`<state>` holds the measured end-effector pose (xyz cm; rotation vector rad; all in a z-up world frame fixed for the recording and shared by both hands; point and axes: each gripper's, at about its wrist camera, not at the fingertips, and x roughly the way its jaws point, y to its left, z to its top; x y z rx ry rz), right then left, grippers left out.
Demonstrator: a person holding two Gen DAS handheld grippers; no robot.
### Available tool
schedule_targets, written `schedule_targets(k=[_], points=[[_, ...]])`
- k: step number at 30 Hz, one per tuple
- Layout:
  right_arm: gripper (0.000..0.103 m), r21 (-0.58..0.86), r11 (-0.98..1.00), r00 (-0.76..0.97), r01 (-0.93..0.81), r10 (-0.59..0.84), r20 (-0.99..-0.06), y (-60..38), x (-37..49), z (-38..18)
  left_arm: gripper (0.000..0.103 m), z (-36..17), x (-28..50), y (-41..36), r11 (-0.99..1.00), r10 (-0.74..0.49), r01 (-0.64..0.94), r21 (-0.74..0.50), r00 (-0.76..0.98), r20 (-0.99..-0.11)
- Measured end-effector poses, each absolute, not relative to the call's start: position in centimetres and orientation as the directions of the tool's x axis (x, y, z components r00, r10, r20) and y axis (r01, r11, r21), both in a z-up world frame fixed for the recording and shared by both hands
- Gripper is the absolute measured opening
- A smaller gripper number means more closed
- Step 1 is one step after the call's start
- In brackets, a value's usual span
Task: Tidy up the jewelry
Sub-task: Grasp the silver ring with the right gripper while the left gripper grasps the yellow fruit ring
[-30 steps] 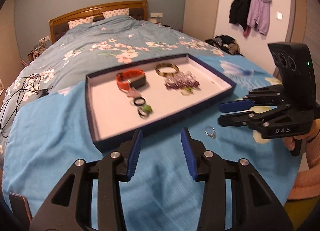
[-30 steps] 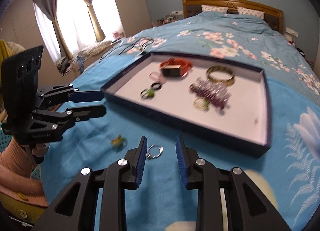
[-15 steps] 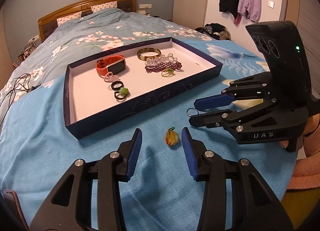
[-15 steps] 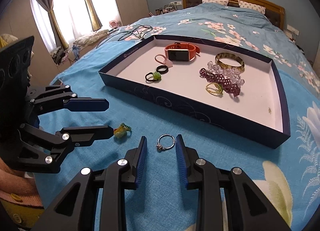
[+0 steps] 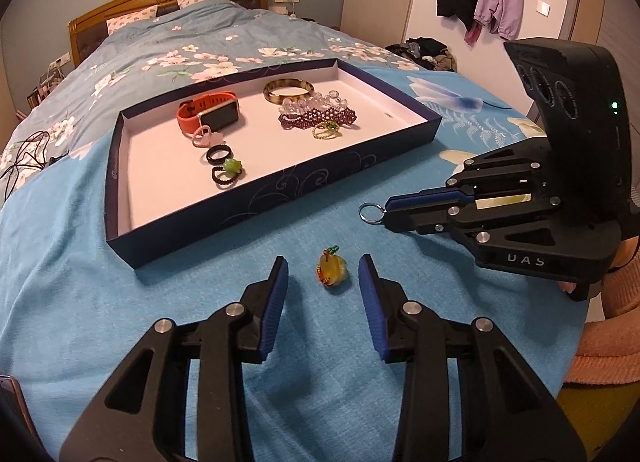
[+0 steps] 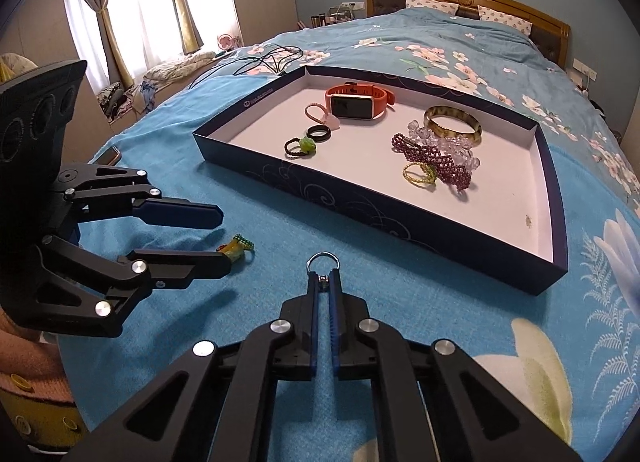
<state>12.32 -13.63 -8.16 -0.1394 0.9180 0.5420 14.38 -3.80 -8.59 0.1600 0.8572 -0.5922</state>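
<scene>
Blue bedspread underneath, and the silver ring is pinched by its setting in the right hand-held gripper, jaws just snapped together on it; light, hard, slippery, likely to twist. The yellow charm lies between the left hand-held gripper's parted, narrowing jaws, untouched. Both point steeply down, just before the tray.

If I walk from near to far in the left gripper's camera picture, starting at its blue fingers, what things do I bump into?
left gripper → yellow charm ring → tray's dark front wall → green-bead black ring → plain black ring → orange watch → brown bangle
</scene>
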Motion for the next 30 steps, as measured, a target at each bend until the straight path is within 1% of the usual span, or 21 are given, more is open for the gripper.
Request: schedule_targets(k=[7, 13, 15, 18, 30], points=[[0.003, 0.126, 0.855, 0.490, -0.502, 0.402, -0.773, -14.0, 11.9, -7.8, 0.033, -9.0, 14.9, -4.1, 0.828, -0.424, 0.549, -0.112, 0.483, -0.766], [0.003, 0.149, 0.855, 0.491, -0.496, 0.418, -0.765, -14.4, 11.7, -7.7, 0.022, -9.3, 15.1, -4.2, 0.831, -0.419, 0.544, -0.114, 0.478, -0.772], [0.003, 0.155, 0.856, 0.494, -0.493, 0.422, -0.760, -14.6, 11.8, -7.6, 0.017, -9.3, 15.2, -4.2, 0.835, -0.415, 0.538, -0.114, 0.480, -0.773], [0.003, 0.165, 0.859, 0.502, -0.485, 0.428, -0.752, -14.8, 11.7, -7.4, 0.014, -9.4, 15.3, -4.1, 0.839, -0.413, 0.531, -0.117, 0.482, -0.773], [0.003, 0.185, 0.859, 0.530, -0.477, 0.450, -0.719, -15.5, 11.2, -6.8, 0.012, -8.7, 15.0, -3.8, 0.843, -0.432, 0.520, -0.138, 0.503, -0.749]])
